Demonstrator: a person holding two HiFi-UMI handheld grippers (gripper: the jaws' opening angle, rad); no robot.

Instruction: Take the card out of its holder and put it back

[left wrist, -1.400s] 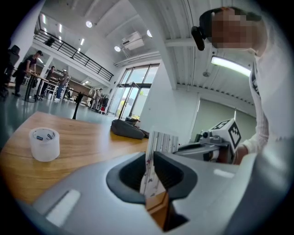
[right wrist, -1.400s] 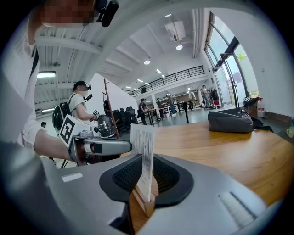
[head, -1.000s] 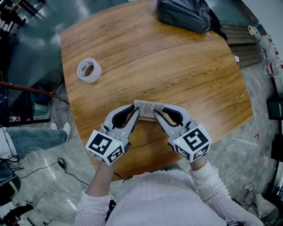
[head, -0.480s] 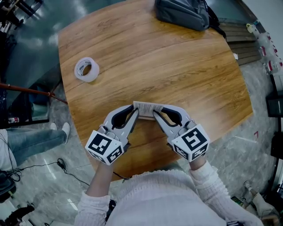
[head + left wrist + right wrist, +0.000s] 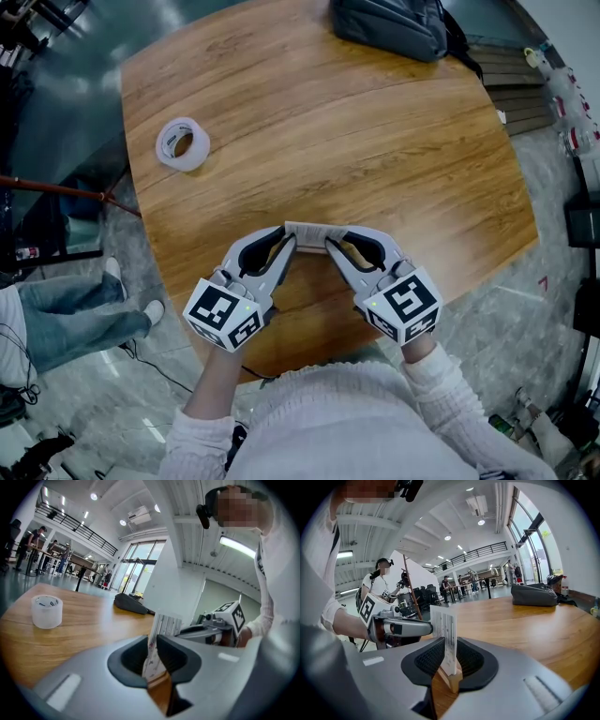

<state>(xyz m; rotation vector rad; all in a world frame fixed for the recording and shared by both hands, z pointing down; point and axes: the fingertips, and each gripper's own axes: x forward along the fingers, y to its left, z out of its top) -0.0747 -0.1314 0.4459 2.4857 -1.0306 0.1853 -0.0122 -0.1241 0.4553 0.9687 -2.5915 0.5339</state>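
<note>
The card is standing upright on its long edge at the near middle of the counter. Its long axis is running left to right and its top edge is pointing up. Its lower edge is sitting in a small wooden holder, which is showing best in the right gripper view. The left claw is reaching in from the near left, and its narrow jaws are pinching the card's left end. The right claw is coming in from the near right. Its jaws are standing a little wider and closing on the holder's right end, with the card rising between the pads. The two claws are angling toward each other, so the card is bridging the gap between them. The card's face is carrying rows of fine dark print, too small to read. Each claw's cube is showing black-and-white square markers. A roll of clear tape is lying well apart at the far left of the counter. A dark bag is resting at the far edge.
</note>
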